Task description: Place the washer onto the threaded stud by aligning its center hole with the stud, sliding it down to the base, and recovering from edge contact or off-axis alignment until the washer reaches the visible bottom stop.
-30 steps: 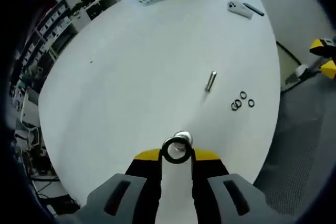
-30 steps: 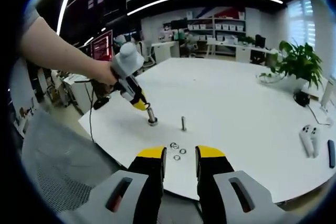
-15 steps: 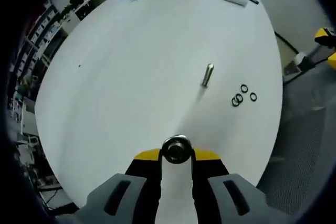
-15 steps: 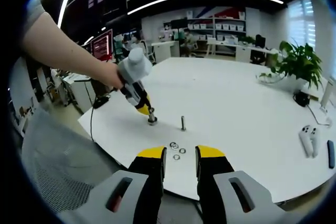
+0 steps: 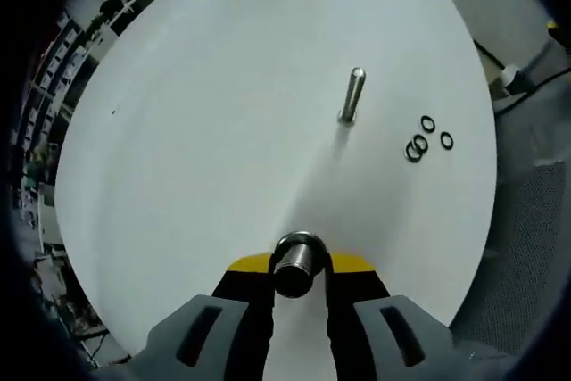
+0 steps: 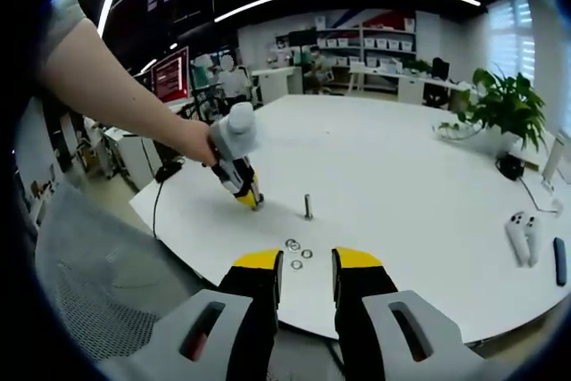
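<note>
1. Left gripper pinches a silver threaded stud, seen end-on; any washer on it is hard to make out.
2. Second upright metal stud stands on white tabletop, three small dark washers near.
3. Right gripper is spread, empty, above washers.

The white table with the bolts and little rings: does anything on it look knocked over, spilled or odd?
Nothing stands out. One stud stands upright on the white table, three washers lie flat in a loose cluster beside it, and the left gripper holds a second stud between its jaws.
</note>
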Demonstrator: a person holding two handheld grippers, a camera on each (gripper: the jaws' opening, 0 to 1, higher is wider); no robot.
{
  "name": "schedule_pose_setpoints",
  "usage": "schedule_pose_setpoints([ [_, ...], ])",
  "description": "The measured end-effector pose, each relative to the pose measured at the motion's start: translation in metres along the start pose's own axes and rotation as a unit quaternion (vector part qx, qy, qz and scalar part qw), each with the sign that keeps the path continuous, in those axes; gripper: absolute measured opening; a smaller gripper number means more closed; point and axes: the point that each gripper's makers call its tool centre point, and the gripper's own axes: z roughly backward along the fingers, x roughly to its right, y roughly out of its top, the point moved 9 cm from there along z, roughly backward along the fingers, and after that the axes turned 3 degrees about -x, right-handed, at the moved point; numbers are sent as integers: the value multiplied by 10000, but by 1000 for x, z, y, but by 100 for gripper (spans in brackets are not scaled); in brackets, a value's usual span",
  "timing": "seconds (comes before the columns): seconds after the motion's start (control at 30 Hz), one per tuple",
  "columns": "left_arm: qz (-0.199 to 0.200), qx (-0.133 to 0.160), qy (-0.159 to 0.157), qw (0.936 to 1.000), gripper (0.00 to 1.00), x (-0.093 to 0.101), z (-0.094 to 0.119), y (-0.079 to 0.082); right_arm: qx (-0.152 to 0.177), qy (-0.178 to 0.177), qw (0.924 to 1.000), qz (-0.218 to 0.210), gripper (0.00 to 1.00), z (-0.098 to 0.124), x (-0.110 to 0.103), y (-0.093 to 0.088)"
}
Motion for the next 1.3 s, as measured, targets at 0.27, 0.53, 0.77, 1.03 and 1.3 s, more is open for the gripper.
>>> schedule_pose_setpoints([
  [0.27,167,45,-113,9998,21,5,3,-1,8,-9,10000,-4,25,0,0,0],
  [0.53,389,281,8,9988,26,11,19,-4,7,19,10000,27,25,0,-1,0],
  [0.77,771,539,130,9955,28,13,44,-21,63,52,10000,-40,25,1,0,1],
  [1.03,1882,1747,319,9659,30,19,89,-47,143,141,9998,75,25,1,-3,3],
  [1.3,2480,2285,420,9405,31,56,127,-99,230,204,9995,62,25,2,-5,4],
])
